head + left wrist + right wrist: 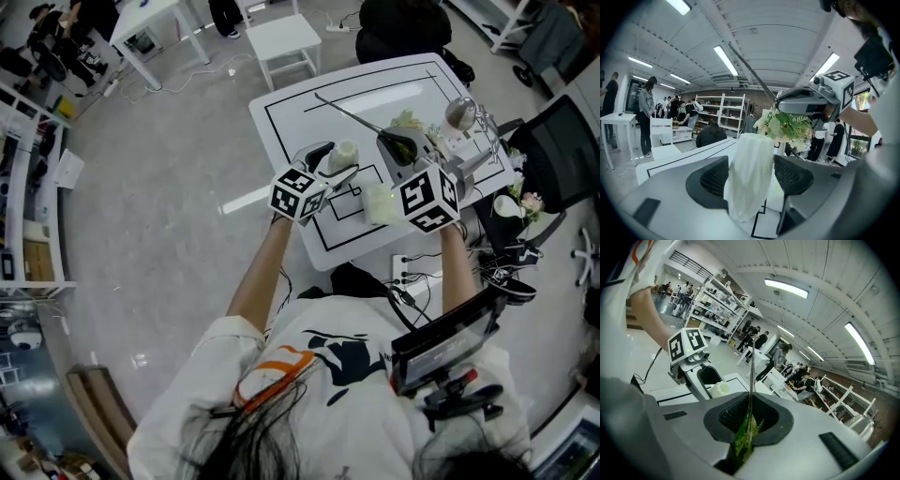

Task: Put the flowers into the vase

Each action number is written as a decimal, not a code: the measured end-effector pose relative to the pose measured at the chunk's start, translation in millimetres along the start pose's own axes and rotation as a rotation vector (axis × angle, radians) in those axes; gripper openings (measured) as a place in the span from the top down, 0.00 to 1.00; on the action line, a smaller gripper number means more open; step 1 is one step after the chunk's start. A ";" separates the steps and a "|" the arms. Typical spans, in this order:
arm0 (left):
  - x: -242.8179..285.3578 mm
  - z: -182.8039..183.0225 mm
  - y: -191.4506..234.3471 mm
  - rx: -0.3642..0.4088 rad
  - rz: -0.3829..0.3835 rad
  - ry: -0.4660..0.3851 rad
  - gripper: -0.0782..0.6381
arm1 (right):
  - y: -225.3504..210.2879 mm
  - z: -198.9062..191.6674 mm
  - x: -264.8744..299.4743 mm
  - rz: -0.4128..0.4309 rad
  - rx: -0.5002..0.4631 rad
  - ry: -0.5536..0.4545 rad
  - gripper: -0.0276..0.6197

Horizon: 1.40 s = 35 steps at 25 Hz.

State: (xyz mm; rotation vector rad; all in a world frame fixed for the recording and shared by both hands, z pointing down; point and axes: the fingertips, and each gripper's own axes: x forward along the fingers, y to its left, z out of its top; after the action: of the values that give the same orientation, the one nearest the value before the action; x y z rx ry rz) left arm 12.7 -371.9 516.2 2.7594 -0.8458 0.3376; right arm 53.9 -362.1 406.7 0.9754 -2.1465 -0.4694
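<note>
A white faceted vase (343, 155) (749, 180) stands on the white table (281, 117), between the jaws of my left gripper (335, 162) (750, 176). Those jaws are open, with a gap either side of the vase. My right gripper (401, 148) (750, 404) is shut on a long thin flower stem (352, 112) (751, 366) with a green leaf (744, 439) at the pads. It hovers just right of the vase. A bunch of pale flowers and green leaves (409, 120) (786, 129) shows right by its jaws. From the right gripper view, the vase (723, 388) sits in the left gripper (717, 383).
A shiny metal object (462, 113) stands at the table's far right corner. An office chair (561, 150) with more flowers (525, 202) is to the right, a power strip (411, 269) lies under the table's near edge, and a white stool (284, 39) stands beyond. People stand in the background.
</note>
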 end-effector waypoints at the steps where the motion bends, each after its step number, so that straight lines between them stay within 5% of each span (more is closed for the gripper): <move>1: -0.1 -0.6 1.1 0.000 0.003 -0.002 0.48 | 1.5 -2.4 -2.0 0.001 -0.007 0.006 0.91; 16: -19.8 -5.1 1.8 0.003 -0.024 0.076 0.49 | 19.2 -35.5 -18.8 0.022 -0.154 0.118 0.91; 35: -17.4 -12.4 -0.1 0.010 0.009 0.056 0.49 | 21.9 -80.3 -41.6 0.048 -0.588 0.394 0.91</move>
State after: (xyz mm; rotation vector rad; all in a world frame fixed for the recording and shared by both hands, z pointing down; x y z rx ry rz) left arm -3.2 -359.2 523.0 2.7422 -0.8448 0.4200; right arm 121.1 -318.7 454.2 0.6149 -1.5410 -0.7593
